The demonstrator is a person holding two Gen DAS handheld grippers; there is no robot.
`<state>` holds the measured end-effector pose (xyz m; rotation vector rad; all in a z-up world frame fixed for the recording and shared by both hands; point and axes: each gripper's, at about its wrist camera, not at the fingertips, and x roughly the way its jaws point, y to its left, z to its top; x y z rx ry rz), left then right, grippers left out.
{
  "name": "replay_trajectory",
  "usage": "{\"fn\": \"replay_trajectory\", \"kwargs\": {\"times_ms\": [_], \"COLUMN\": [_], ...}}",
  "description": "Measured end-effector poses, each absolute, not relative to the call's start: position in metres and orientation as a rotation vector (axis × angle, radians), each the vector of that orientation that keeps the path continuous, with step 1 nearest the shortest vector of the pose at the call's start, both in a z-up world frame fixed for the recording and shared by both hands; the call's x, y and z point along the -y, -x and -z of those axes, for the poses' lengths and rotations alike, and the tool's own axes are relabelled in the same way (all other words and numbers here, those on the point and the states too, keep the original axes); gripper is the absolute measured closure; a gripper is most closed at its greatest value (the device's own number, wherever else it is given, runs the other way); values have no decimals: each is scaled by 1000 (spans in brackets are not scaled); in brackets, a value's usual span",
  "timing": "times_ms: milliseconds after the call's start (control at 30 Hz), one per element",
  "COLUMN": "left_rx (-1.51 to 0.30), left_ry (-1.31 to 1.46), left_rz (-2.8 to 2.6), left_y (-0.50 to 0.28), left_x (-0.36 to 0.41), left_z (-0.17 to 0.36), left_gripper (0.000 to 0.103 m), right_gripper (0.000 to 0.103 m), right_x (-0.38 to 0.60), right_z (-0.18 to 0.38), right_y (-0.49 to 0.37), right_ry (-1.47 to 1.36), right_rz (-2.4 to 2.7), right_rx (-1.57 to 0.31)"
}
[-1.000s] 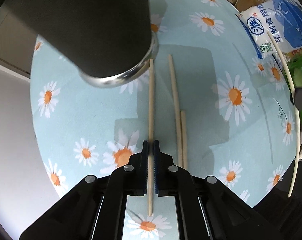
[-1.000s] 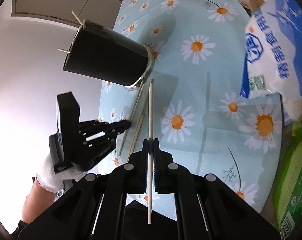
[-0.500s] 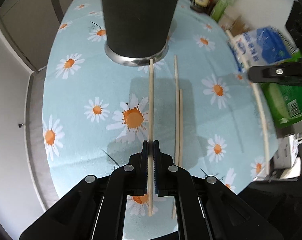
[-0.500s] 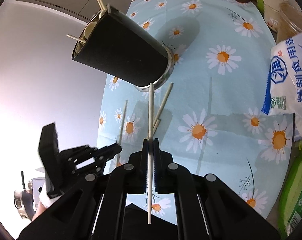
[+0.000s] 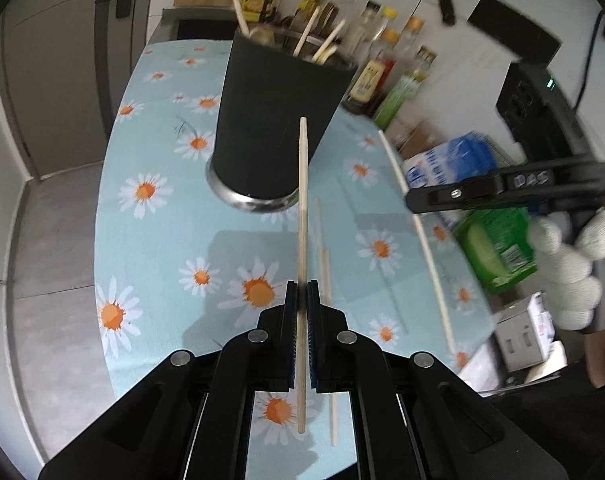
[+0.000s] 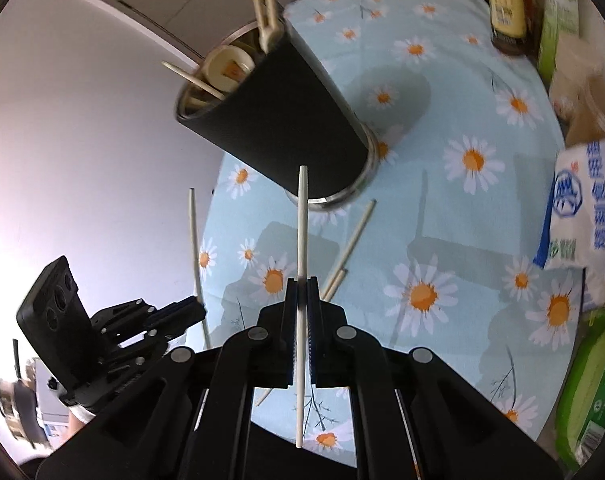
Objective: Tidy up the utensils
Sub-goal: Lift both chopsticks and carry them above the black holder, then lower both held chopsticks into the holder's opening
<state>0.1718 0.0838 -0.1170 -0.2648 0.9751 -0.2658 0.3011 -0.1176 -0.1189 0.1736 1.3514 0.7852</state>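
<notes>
1. A black holder (image 5: 274, 120) stands on the daisy cloth (image 5: 162, 240), flared toward its top, with a metal ring at its base. Pale chopsticks (image 5: 306, 32) and other utensils poke out of its mouth.
2. The right wrist view looks into that mouth: a round cream lid-like piece (image 6: 227, 67), a thin stick across the rim and a pale clip-shaped handle (image 6: 266, 12) rising above it. The left view shows only the tips.
3. The left gripper (image 5: 301, 292) is clamped on a wooden chopstick (image 5: 302, 200), whose tip crosses the holder's side in that view.
4. The right gripper (image 6: 301, 288) is clamped on a white chopstick (image 6: 302, 216), its tip likewise over the holder's lower wall.
5. Two more chopsticks (image 6: 348, 244) lie on the cloth just beside the holder's base.
6. Only the left view shows bottles (image 5: 382, 60) behind the holder, and a gloved hand (image 5: 574, 260) on the right gripper.
7. Only the right view shows the blue-and-white bag's (image 6: 586, 208) print clearly, well apart from the holder.
</notes>
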Motion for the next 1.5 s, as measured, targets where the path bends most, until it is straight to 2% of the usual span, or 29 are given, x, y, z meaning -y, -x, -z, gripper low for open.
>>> {"fn": "replay_trajectory", "kwargs": {"times_ms": [233,433,1033,1500], "left_rx": [-878,-772,-517,-391], "left_ry": [284,316,371,417], "left_rz": [347,351,363,379], "left_y": [-174,-182,-211,-250], "left_x": [-97,-113,-135,-149], "left_z": [97,91,37,10], "left_gripper": [100,100,100,100], "right_gripper": [97,97,97,97], "right_x": [120,123,112,112], "right_z": [94,53,19,-21], "right_y": [-300,-292,-317,-345], "right_ry": [-232,-262,-429,-402], "right_rz": [-811,-817,-798,-777], "right_rx": [-1224,-1000,-763,-571]}}
